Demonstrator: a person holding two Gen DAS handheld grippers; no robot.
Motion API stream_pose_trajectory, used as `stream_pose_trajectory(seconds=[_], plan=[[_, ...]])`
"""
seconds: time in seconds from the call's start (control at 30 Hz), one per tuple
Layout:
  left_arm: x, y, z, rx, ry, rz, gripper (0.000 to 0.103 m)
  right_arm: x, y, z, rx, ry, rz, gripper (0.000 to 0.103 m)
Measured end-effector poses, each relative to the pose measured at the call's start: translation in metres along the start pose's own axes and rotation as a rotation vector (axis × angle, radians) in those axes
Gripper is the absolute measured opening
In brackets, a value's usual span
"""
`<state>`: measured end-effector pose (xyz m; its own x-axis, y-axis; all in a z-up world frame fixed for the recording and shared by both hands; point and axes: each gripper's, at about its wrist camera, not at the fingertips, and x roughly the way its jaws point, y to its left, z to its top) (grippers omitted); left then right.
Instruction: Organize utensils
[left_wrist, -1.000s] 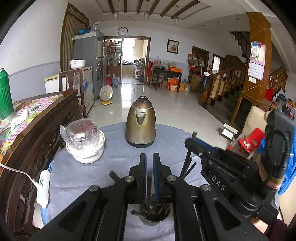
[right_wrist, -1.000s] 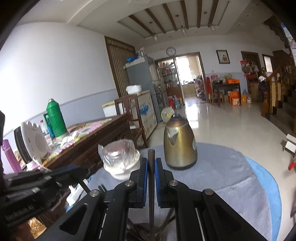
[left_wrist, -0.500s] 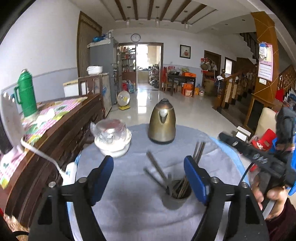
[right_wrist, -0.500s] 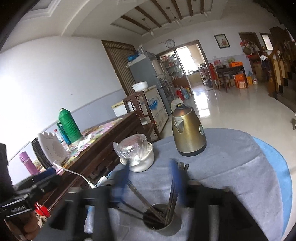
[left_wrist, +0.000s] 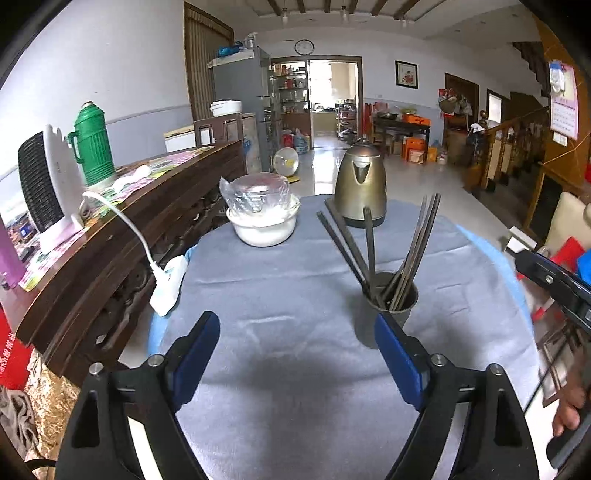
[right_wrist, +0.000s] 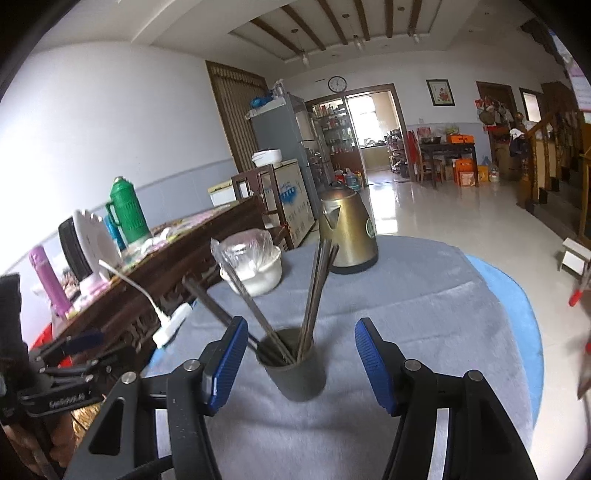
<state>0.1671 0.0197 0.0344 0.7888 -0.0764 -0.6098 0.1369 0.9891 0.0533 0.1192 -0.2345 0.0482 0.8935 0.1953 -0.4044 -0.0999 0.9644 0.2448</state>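
With its blue pads spread wide and holding nothing, the left gripper (left_wrist: 297, 354) hovers above the grey cloth (left_wrist: 280, 387); the right gripper (right_wrist: 297, 363) is likewise wide open and empty, its fingers either side of the cup (right_wrist: 293, 363) without touching it. Dark chopsticks (left_wrist: 373, 247) stand fanned in the cup (left_wrist: 389, 314). Beyond sit a white bowl (left_wrist: 264, 225) with a plastic-wrapped lid and a brass kettle (left_wrist: 360, 186).
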Motion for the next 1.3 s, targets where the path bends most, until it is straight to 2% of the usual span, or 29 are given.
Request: stream_pose_trajectory(seconds=[0.27, 0.6, 0.93, 1.3], plan=[[-0.010, 0.001, -0.012, 0.011, 0.001, 0.035, 0.087, -0.021, 0.008, -0.025, -0.011, 0.036, -0.011, 0.065], [-0.022, -0.002, -0.021, 0.031, -0.021, 0.070, 0.089, -0.037, 0.016, -0.032, -0.001, 0.044, -0.020, 0.065], [-0.034, -0.005, -0.035, 0.070, -0.024, 0.167, 0.089, -0.045, 0.022, -0.043, -0.005, 0.057, -0.043, 0.065], [-0.040, -0.002, -0.044, 0.075, 0.007, 0.166, 0.089, -0.060, 0.019, -0.054, -0.008, 0.071, -0.072, 0.065]])
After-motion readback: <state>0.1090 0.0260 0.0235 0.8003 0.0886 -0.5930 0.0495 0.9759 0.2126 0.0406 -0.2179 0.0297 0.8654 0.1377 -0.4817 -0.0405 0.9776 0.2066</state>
